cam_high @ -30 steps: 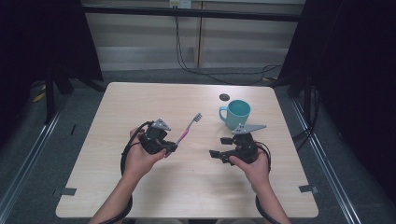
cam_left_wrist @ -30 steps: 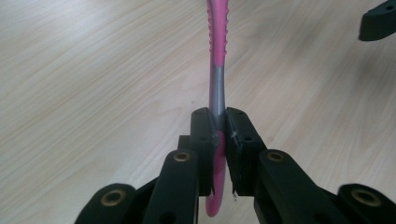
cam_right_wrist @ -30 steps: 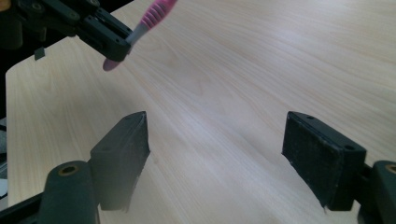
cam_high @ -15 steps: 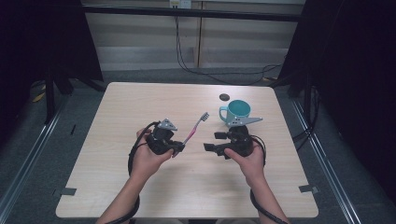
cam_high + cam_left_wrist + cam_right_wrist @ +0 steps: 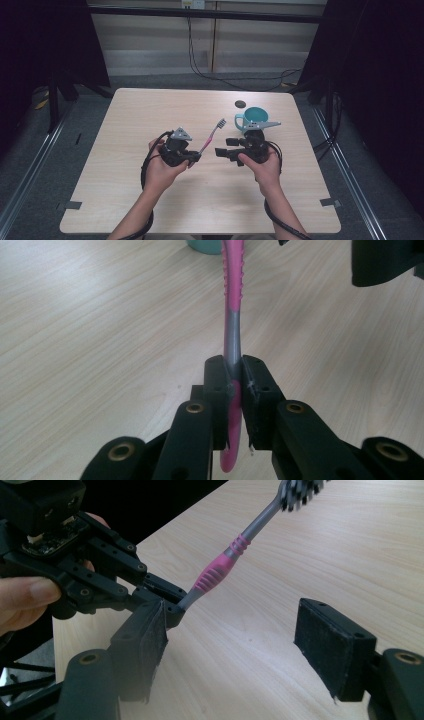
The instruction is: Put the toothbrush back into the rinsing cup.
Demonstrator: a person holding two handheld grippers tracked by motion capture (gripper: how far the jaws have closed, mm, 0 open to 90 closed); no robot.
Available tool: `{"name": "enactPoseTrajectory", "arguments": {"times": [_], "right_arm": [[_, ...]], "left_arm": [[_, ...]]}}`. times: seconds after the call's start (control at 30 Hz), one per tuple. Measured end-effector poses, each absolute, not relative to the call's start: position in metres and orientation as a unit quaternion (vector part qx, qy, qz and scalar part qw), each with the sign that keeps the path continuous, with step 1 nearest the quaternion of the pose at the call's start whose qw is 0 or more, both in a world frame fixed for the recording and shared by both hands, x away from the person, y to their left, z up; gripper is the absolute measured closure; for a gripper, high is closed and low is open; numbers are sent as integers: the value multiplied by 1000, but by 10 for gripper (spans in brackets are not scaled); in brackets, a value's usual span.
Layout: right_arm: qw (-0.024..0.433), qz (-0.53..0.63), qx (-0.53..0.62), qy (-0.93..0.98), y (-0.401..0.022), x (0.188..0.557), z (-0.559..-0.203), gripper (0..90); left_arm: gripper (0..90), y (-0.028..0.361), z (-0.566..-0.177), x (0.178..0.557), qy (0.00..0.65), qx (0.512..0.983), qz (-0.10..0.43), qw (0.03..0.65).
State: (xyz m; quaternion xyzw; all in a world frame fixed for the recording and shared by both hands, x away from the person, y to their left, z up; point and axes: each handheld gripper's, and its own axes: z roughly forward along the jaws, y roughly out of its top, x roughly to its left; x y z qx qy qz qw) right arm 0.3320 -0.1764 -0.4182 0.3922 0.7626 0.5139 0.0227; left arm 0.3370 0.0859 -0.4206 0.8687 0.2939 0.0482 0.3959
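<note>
My left tongs [image 5: 192,157] are clamped on the grey lower handle of the toothbrush [image 5: 212,136], which slants up over the worktop [image 5: 125,120], bristles toward the teal cup [image 5: 254,118]. Just beside them, my right tongs [image 5: 222,152] point at the left ones, pads [image 5: 332,650] apart and just closing, nothing between them.
</note>
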Motion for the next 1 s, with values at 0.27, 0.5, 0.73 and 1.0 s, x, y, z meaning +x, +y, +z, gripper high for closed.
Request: {"name": "enactPoseTrajectory", "arguments": {"times": [0.27,0.5,0.73,1.0], "right_arm": [[6,528,407,745,-173,337,-422,323],[12,528,404,747,-169,338,-418,397],[-1,538,406,739,-167,341,-416,434],[-3,545,409,732,-168,342,-412,493]], "left_arm": [[825,82,-422,335,292,864,45,408],[824,74,-423,333,284,865,40,412],[824,68,-425,330,276,864,38,420],[824,62,-428,329,275,862,30,425]]}}
